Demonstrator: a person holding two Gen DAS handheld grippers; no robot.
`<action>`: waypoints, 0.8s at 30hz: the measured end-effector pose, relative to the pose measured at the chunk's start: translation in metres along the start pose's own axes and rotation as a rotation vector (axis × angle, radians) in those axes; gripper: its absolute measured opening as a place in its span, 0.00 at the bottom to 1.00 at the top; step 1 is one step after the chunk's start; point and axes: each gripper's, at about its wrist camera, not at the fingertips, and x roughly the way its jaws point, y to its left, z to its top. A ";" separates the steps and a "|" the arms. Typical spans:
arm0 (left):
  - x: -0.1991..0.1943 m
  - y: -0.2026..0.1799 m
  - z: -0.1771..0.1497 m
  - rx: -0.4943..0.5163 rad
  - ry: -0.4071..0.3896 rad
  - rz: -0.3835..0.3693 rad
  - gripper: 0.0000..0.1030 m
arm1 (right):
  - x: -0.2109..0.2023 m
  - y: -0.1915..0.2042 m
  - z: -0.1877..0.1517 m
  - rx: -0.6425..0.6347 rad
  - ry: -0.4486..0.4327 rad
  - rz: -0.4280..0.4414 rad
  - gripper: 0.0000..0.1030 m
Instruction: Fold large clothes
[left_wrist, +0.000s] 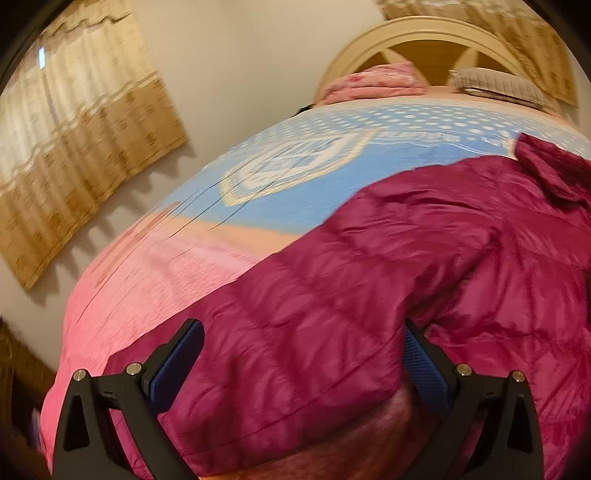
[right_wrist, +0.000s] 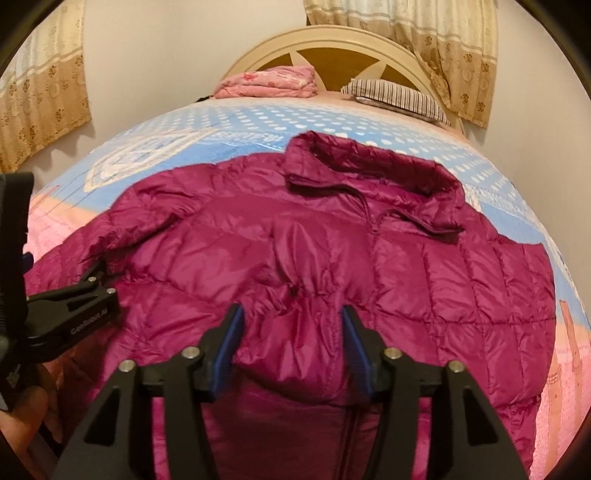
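Note:
A magenta quilted puffer jacket (right_wrist: 332, 266) lies spread on the bed, collar (right_wrist: 373, 177) toward the headboard; it also shows in the left wrist view (left_wrist: 406, 266). My left gripper (left_wrist: 303, 354) is open, its jaws wide apart around a thick fold of the jacket's left side. It also shows at the left edge of the right wrist view (right_wrist: 92, 280). My right gripper (right_wrist: 291, 332) is open, with a gathered sleeve cuff (right_wrist: 295, 343) bulging between its blue pads without being pinched.
The bed has a blue and pink patterned cover (left_wrist: 280, 173). A folded pink quilt (right_wrist: 269, 83) and a striped pillow (right_wrist: 395, 96) lie by the cream headboard (right_wrist: 332, 40). Beige curtains (left_wrist: 74, 140) hang on the wall at left and right.

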 end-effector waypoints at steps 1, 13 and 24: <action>0.000 0.003 0.000 -0.006 0.010 -0.005 0.99 | 0.000 0.002 0.001 -0.004 -0.002 0.001 0.65; -0.020 0.026 0.008 -0.026 -0.078 0.020 0.99 | -0.045 0.026 0.020 -0.072 -0.132 0.069 0.79; -0.043 0.051 0.011 -0.063 -0.059 -0.033 0.99 | -0.054 -0.014 0.027 0.054 -0.131 0.020 0.72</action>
